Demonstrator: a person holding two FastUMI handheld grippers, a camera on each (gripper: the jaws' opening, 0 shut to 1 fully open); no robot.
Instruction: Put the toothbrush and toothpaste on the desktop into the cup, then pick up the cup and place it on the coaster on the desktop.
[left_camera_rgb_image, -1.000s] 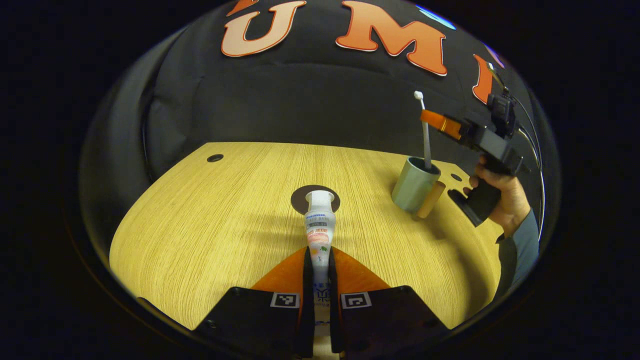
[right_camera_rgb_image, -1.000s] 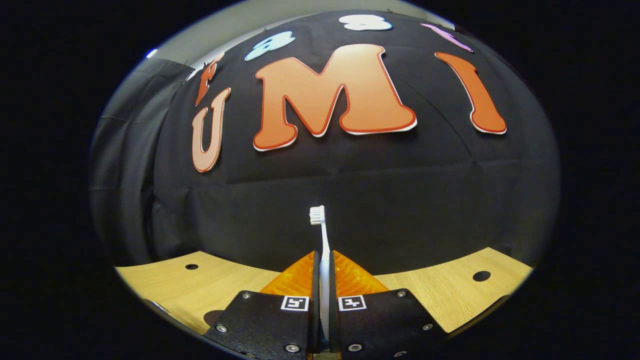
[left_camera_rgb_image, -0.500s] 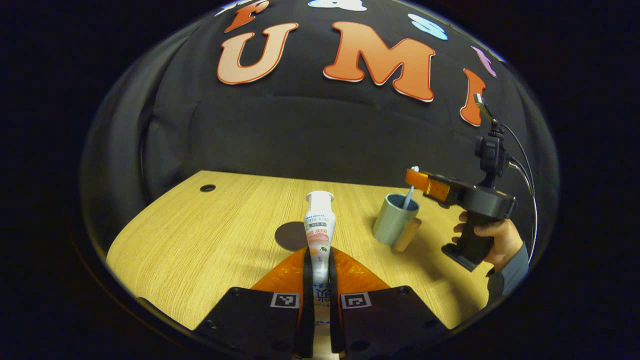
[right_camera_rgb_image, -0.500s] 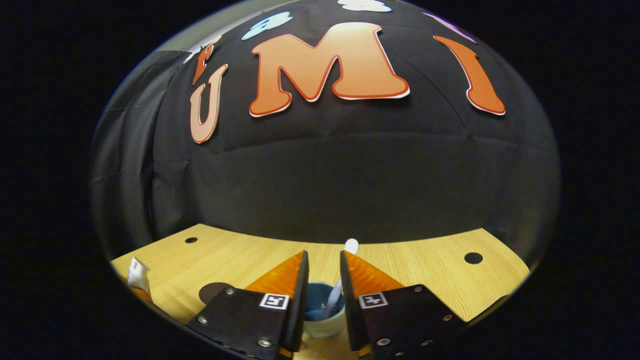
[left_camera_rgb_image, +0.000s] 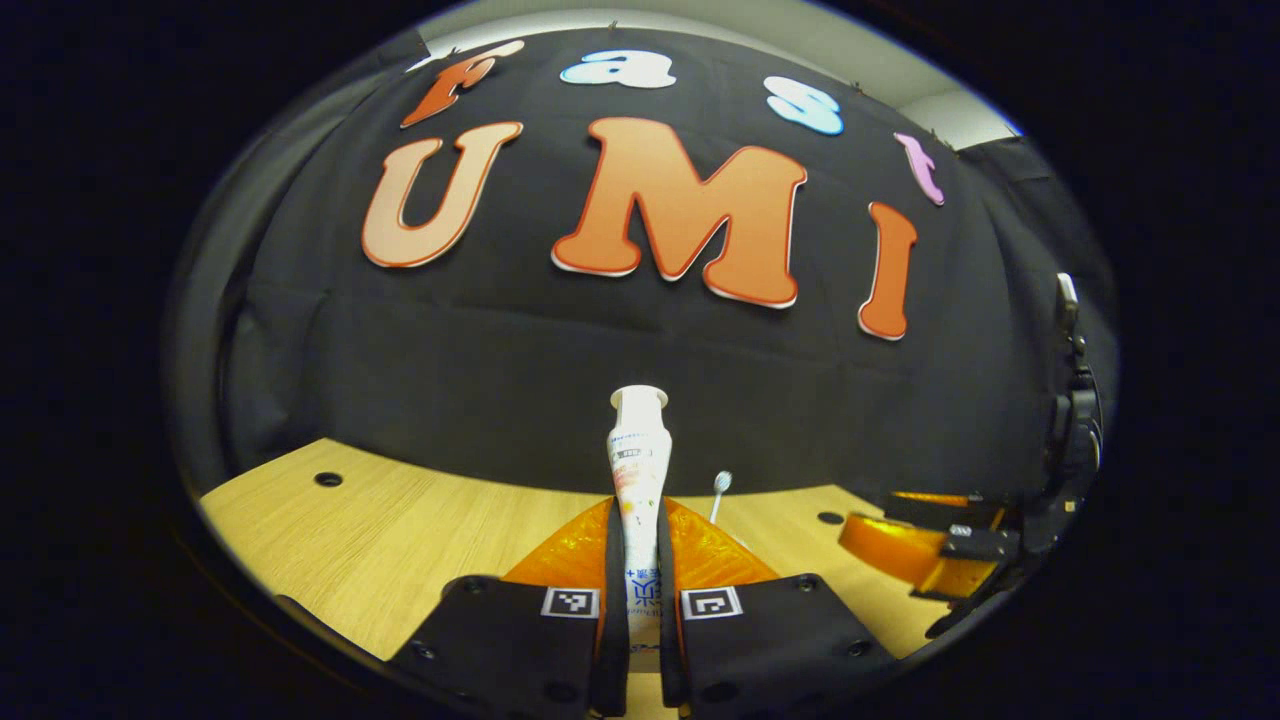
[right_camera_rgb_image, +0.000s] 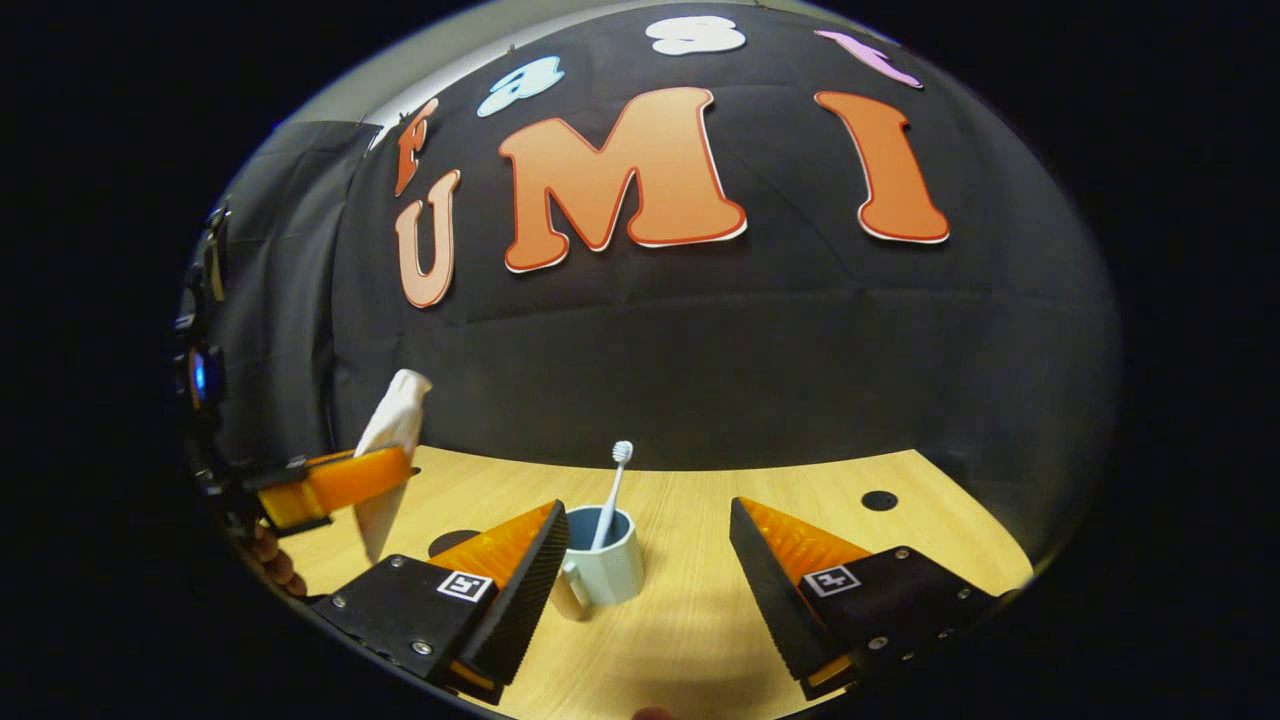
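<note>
Right gripper (right_camera_rgb_image: 640, 560) reopened, toothbrush (right_camera_rgb_image: 610, 495) in cup (right_camera_rgb_image: 605, 565)

Our left gripper (left_camera_rgb_image: 640, 560) and right gripper (right_camera_rgb_image: 640, 575) have black bodies with silver screws and square black-and-white markers.

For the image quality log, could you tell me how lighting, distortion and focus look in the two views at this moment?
Left gripper view: strong fisheye bend in the desktop edge; the toothpaste is sharp and evenly lit. Right gripper view: the same curvature; the cup and toothbrush are crisp, the left gripper at the rim looks soft, and there is no glare on the wood.
</note>
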